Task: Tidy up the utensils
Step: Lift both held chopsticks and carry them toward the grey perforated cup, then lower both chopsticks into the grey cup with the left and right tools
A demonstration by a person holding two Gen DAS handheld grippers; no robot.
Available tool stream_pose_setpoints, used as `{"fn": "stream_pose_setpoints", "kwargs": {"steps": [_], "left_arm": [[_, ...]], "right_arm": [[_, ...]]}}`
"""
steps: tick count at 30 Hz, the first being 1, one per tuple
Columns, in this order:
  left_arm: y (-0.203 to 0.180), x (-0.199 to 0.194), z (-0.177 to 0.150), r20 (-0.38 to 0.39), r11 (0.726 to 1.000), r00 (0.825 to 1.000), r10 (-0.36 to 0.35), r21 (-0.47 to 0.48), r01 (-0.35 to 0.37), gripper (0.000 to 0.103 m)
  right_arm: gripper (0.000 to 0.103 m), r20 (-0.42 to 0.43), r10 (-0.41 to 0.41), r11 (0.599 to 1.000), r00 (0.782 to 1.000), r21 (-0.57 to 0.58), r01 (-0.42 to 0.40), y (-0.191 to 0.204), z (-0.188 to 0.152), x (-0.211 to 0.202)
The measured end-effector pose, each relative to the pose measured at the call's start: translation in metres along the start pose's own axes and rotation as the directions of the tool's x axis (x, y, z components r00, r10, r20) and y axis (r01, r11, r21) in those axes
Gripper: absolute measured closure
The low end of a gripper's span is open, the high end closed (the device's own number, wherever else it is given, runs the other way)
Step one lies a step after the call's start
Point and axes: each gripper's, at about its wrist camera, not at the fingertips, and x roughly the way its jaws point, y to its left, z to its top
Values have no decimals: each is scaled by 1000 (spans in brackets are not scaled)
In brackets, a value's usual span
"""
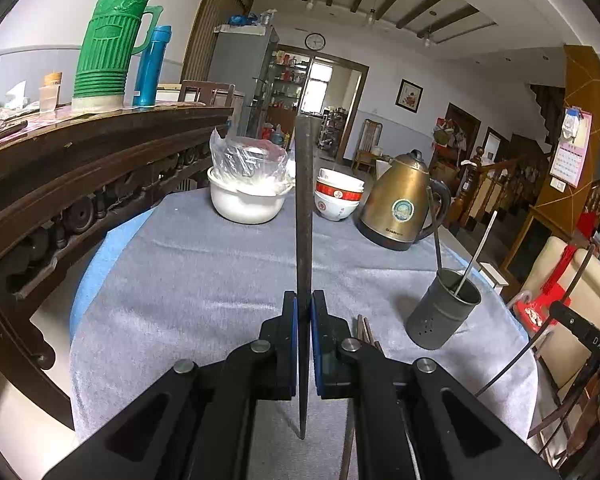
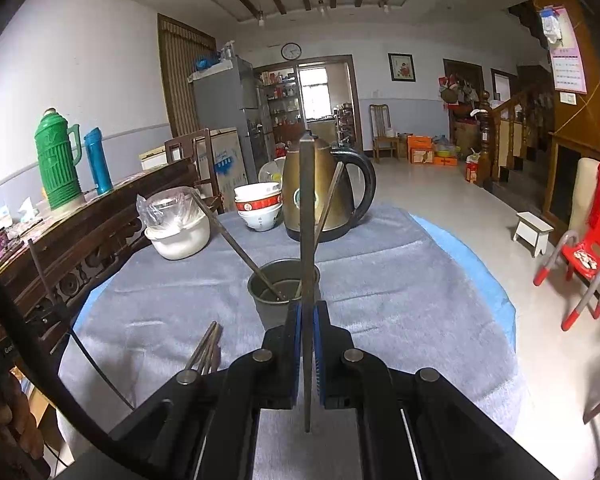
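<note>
Wide living room behind, beamed ceiling, wall clock (image 2: 291,51), staircase at right. Up front, round table (image 1: 204,264) under a grey cloth, pushed against a dark carved sideboard (image 1: 80,168) bearing a green thermos (image 1: 110,44) and a blue flask (image 1: 151,66).

On the far half of the cloth: brass-coloured kettle (image 1: 398,200) with black handle, white pot (image 1: 244,200) with a crumpled clear bag on top, stack of red-and-white bowls (image 1: 338,194) between pot and kettle.

Nearer, grey metal holder cup (image 2: 282,292), upright, with two chopsticks leaning out of it: one slanting left (image 2: 236,246), one slanting right (image 2: 329,200). Seen from the left wrist, same cup (image 1: 444,308) off to the right of that gripper, well apart from it.

Left gripper (image 1: 303,340) pinching a dark chopstick (image 1: 303,208) between its blue pads, stick running straight ahead along the fingers, tip up past the bowls, butt end poking back behind the pads.

Right gripper (image 2: 307,344) likewise clamped on a second chopstick (image 2: 307,216), held just this side of the cup, stick crossing over the rim and rising in front of the kettle.

Loose bundle of chopsticks (image 2: 208,346) lying flat on the cloth, left of the right gripper, near the cup but apart from it; same bundle (image 1: 366,330) peeking out just right of the left gripper's finger.
</note>
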Motion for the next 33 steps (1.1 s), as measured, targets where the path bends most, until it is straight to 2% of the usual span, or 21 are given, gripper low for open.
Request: {"fn": "stream_pose_setpoints", "kwargs": {"steps": [19, 22, 28, 33], "left_arm": [[1, -12, 20, 42, 997, 998, -41, -61, 44, 96], [-3, -7, 20, 30, 998, 999, -31, -50, 32, 96], [-9, 13, 22, -28, 999, 999, 36, -30, -37, 96], [-13, 20, 26, -49, 998, 997, 56, -25, -58, 96]], "right_arm": [[97, 12, 13, 1000, 1000, 12, -13, -2, 4, 0], [97, 14, 18, 1000, 1000, 10, -18, -1, 6, 0], [97, 11, 21, 1000, 1000, 4, -21, 0, 7, 2], [97, 13, 18, 1000, 1000, -6, -18, 5, 11, 1]]}}
